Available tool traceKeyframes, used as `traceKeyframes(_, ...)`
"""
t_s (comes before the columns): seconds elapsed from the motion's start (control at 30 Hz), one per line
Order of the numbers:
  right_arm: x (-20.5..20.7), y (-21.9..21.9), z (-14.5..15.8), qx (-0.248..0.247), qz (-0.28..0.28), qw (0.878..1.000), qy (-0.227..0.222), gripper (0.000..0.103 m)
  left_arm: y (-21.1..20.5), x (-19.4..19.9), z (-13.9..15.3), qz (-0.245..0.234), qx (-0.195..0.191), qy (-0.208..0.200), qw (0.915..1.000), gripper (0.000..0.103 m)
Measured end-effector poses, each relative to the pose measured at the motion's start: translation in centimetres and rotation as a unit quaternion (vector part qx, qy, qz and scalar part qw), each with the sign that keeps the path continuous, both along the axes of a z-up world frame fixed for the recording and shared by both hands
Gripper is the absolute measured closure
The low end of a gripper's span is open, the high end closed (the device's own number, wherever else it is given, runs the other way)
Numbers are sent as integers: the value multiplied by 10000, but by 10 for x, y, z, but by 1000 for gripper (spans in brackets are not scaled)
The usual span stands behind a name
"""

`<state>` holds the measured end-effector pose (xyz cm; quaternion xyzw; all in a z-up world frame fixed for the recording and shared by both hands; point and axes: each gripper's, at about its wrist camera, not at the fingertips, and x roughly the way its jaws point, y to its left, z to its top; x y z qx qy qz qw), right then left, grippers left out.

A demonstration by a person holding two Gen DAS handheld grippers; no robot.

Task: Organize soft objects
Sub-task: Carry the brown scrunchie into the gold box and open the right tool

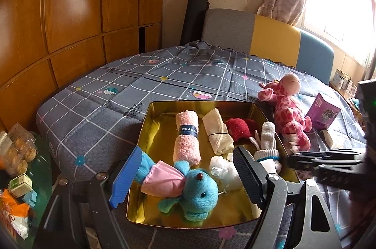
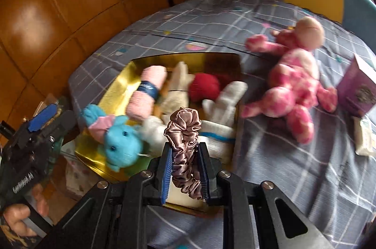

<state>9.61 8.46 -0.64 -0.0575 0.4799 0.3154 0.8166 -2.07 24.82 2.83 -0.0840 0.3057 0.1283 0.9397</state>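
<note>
A gold tin tray point(image 1: 157, 129) sits on the checked bedspread and holds a blue plush toy point(image 1: 197, 192), a pink towel roll point(image 1: 186, 138), a cream roll point(image 1: 217, 134), a red soft item point(image 1: 239, 130) and a white glove point(image 1: 268, 138). My left gripper point(image 1: 188, 155) hangs open over the tray's near end; the blue toy lies between its fingers, untouched by the pads. My right gripper point(image 2: 185, 146) is shut on a mauve satin scrunchie point(image 2: 184, 131), above the tray's point(image 2: 115, 82) near edge. A pink giraffe plush point(image 2: 293, 89) lies on the bed to the tray's right.
A purple box point(image 2: 359, 91) and a white packet point(image 2: 364, 138) lie right of the giraffe point(image 1: 286, 112). A glass side table with snack packs point(image 1: 18, 152) stands at the left. Behind the bed are a wooden wardrobe point(image 1: 70, 14) and a padded headboard point(image 1: 275, 37).
</note>
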Motion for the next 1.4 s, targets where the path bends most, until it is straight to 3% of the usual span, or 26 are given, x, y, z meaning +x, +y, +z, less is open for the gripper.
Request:
traceKeyframes(0.17, -5, 43, -33, -82, 385, 9984, 415, 83, 7, 2, -4, 112, -43, 65, 9999, 23)
traceKeyframes(0.33, -6, 56, -66, -239, 461, 9964, 677, 79, 14, 3, -7, 214, -83, 98, 9997, 21)
traceKeyframes(0.4, -7, 54, -69, -209, 417, 9966, 672, 77, 16, 4, -9, 256, -97, 121, 9996, 21)
traceKeyframes(0.53, -9, 49, -67, -50, 443, 9966, 694, 65, 18, 4, -10, 279, -111, 140, 9995, 21)
traceKeyframes(0.8, -19, 34, -47, -25, 334, 9989, 332, 64, 15, 3, -8, 238, -57, 91, 9997, 21)
traceKeyframes(1.07, -37, 4, -18, 131, 8, 9984, -547, 64, 4, 1, -3, 98, 33, 46, 9999, 21)
traceKeyframes(1.4, -40, -43, -8, -80, -498, 9953, -826, 64, -10, 2, -3, -107, 72, 86, 9999, 20)
